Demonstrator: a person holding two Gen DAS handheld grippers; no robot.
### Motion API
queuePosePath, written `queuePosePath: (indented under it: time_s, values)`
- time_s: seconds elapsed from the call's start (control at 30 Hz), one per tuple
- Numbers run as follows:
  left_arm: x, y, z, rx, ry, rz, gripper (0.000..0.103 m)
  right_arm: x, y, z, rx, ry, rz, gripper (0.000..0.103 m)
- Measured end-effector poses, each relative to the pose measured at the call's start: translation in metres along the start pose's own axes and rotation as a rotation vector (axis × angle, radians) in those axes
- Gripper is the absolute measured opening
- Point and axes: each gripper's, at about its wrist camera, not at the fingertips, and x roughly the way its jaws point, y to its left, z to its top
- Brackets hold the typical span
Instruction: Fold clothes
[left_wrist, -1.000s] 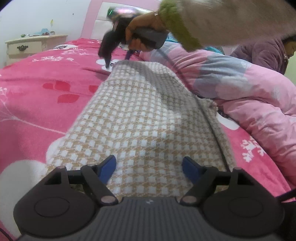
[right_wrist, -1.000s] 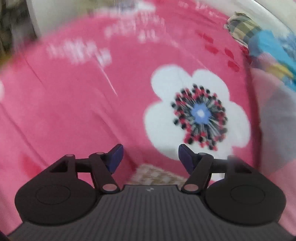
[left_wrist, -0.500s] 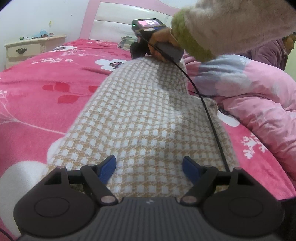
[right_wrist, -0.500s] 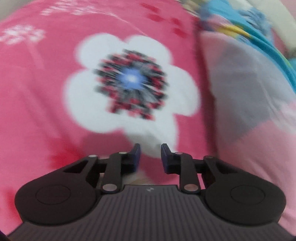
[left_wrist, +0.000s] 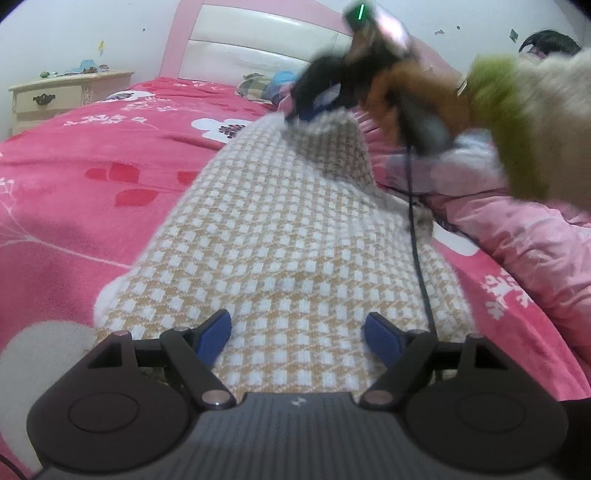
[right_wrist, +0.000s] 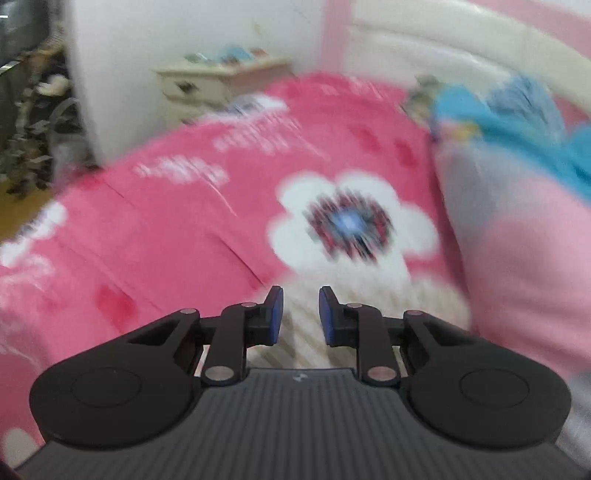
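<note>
Clearly the checked knit sweater (left_wrist: 280, 236) is soft and fairly thick: it drapes and tents where lifted, so it should be light, floppy and not slippery, though the weave could stretch. It lies on the pink bedspread (left_wrist: 92, 192), with its near hem just ahead of the left tool (left_wrist: 297, 334) and its far end raised towards the headboard (left_wrist: 258, 40). Corners and hems look like the best places to take hold, since a pinch mid-panel would only bunch it.

The left tool hovers over the near hem with its jaws wide apart, holding nothing. The right tool (left_wrist: 314, 107), held in a hand (left_wrist: 413, 99), has its jaws nearly together, clamped on the far edge of the sweater.

Compared with a second ago, the right tool's jaws, then open beyond the sweater's flat far edge, have closed on it and lifted it into a peak. The left tool has not moved.
</note>
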Motion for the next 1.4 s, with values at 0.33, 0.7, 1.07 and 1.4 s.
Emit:
queuePosePath:
  time_s: [0.33, 0.7, 1.07, 1.4]
  values:
    - [0.002, -0.002, 0.0, -0.006, -0.006, 0.004, 0.084, -0.009, -0.041, -0.004, 0.272, -0.137, 0.077, 0.013]
    - [-0.01, 0.025, 0.008, -0.136, -0.006, -0.122, 0.084, 0.048, -0.062, -0.036, 0.322, 0.097, -0.092, 0.012]
    - [-0.075, 0.092, 0.046, -0.386, -0.097, -0.1, 0.083, -0.202, -0.137, -0.043, 0.517, -0.195, -0.061, 0.015]
    - [-0.127, 0.093, 0.06, -0.362, 0.079, -0.076, 0.083, -0.399, -0.143, -0.068, 0.568, -0.254, 0.086, 0.022]
